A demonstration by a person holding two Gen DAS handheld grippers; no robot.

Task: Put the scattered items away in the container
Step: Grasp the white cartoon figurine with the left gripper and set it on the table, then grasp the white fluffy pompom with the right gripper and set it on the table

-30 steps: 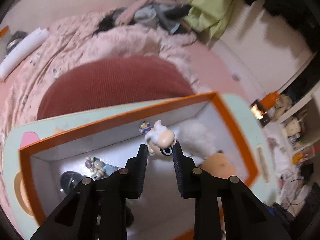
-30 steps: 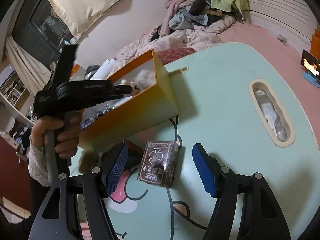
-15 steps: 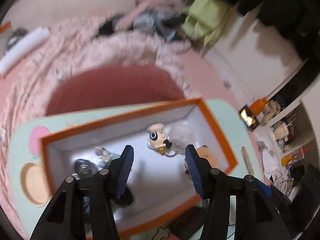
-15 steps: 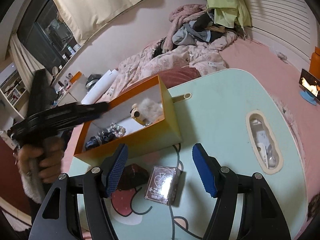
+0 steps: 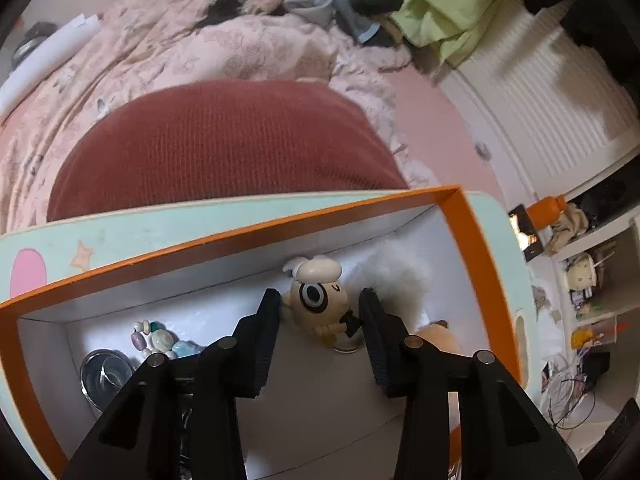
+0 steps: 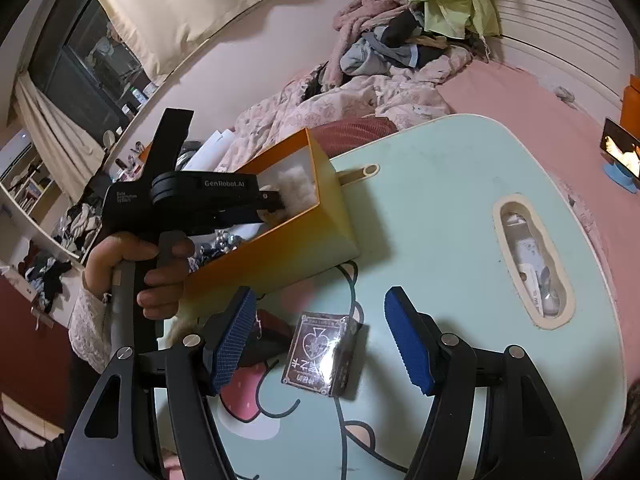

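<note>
My left gripper (image 5: 319, 300) reaches down into the orange box (image 5: 460, 216). Its jaws are closing. A cream figurine with one big eye (image 5: 316, 300) lies on the box floor between the fingertips, and the pads do not visibly press on it. From the right wrist view the left gripper (image 6: 274, 204) hangs over the orange box (image 6: 304, 248), held by a hand. My right gripper (image 6: 320, 336) stands open just above a dark card box with a spade (image 6: 320, 354) on the mint table (image 6: 440, 200). A dark red item (image 6: 268, 328) lies beside the right gripper's left finger.
Inside the box lie white fluff (image 5: 396, 280), a bead string (image 5: 160, 338), a small metal tin (image 5: 106, 368) and a tan item (image 5: 436, 336). A red cushion (image 5: 224, 144) and pink bedding (image 5: 200, 48) lie beyond the table. The table has an oval slot (image 6: 532, 260).
The left gripper let go of the figurine, which dropped onto the box floor. Its jaws spread wide, then narrowed, and it dipped lower into the box. The right gripper stayed over the card box.
</note>
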